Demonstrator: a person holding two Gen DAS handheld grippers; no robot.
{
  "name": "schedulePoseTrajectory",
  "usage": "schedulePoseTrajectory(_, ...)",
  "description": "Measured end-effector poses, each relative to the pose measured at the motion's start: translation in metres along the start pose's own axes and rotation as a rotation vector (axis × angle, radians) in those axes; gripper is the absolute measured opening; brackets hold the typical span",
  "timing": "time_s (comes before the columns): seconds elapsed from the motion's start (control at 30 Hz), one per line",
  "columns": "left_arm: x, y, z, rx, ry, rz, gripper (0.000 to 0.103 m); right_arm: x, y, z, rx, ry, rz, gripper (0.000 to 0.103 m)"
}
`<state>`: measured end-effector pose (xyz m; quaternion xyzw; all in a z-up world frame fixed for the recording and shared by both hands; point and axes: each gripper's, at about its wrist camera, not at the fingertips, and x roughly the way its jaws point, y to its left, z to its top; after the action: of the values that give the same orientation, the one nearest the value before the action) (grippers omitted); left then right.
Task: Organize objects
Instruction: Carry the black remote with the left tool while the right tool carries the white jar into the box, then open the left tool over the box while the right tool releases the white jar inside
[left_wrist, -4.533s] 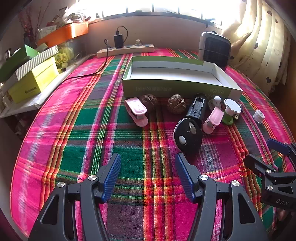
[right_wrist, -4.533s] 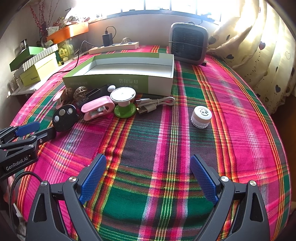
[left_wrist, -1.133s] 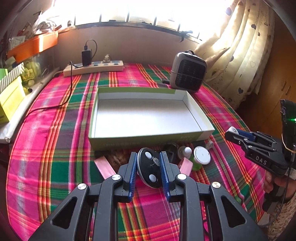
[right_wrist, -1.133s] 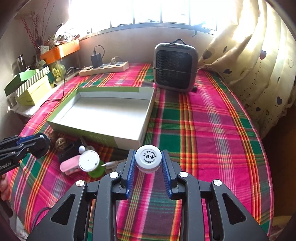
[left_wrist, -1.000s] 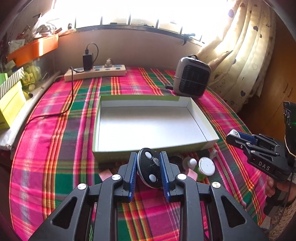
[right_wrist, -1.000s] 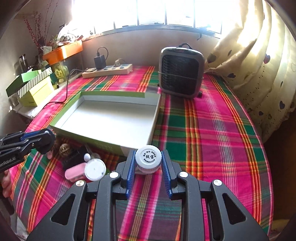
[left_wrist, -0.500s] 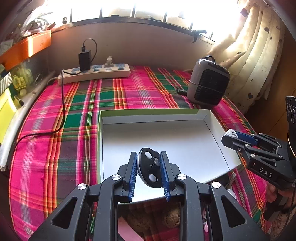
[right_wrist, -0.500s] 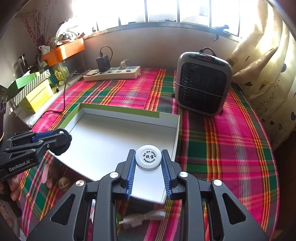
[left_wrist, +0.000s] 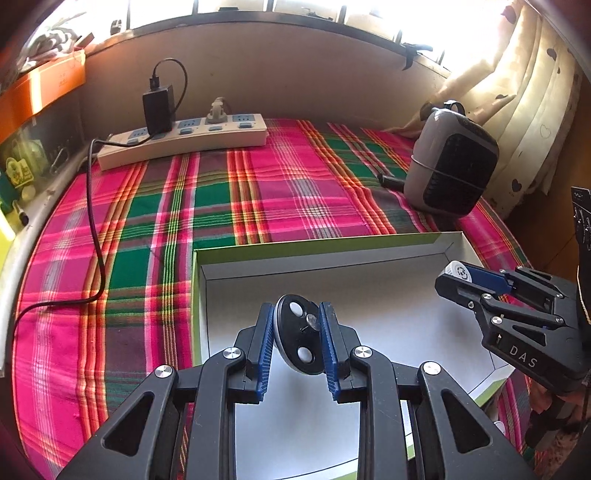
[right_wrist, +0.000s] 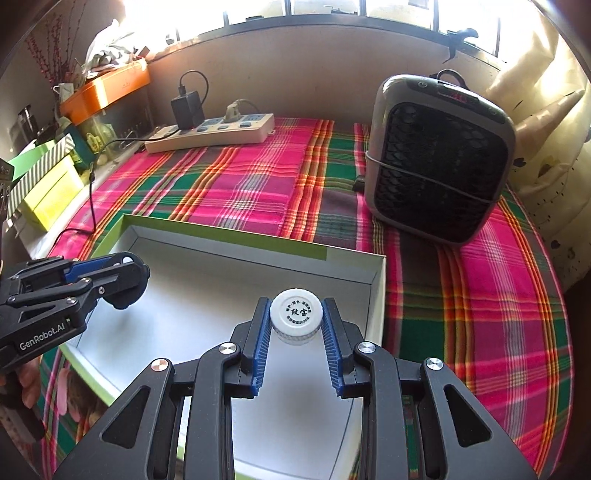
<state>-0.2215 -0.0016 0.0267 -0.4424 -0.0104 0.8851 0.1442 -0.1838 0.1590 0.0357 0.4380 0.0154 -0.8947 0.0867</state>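
Note:
My left gripper (left_wrist: 297, 334) is shut on a black oval disc (left_wrist: 299, 341) with two white spots, held over the left part of the open green-and-white box (left_wrist: 332, 251). My right gripper (right_wrist: 295, 326) is shut on a small white jar (right_wrist: 295, 315) with a printed lid, held over the box (right_wrist: 229, 236) near its right wall. The right gripper with the jar also shows in the left wrist view (left_wrist: 476, 284), and the left gripper in the right wrist view (right_wrist: 110, 275). The box's floor is bare white.
A grey fan heater (right_wrist: 436, 162) stands right of the box on the plaid tablecloth (left_wrist: 147, 221). A power strip (left_wrist: 184, 138) with a black charger and cable lies at the back. Yellow and green boxes (right_wrist: 48, 192) sit on the left ledge. Pink and brown items lie before the box (right_wrist: 77, 395).
Both grippers closed on their objects, lifted them and moved forward. They now hang over the inside of the box instead of in front of it.

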Motion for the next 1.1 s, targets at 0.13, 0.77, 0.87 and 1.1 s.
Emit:
schedulePoseTrajectory(0.13, 0.006, -0.001, 0.002, 0.004, 0.009, 0.004, 0.022, 0.009, 0.000, 0.003, -0.005, 0.015, -0.009, 0.029)
schedulePoseTrajectory(0.77, 0.017, 0.000, 0.004, 0.004, 0.023, 0.022, 0.024, 0.020, 0.001, 0.003, -0.020, 0.028, -0.035, 0.029)
schedulePoseTrajectory(0.87, 0.017, 0.000, 0.004, 0.007, 0.022, 0.024, 0.025, 0.019, 0.001, 0.003, -0.011, 0.025, -0.033, 0.029)
schedulePoseTrajectory(1.1, 0.016, -0.003, 0.003, 0.023, 0.021, 0.031, 0.033, 0.019, 0.001, 0.003, -0.004, 0.021, -0.042, 0.029)
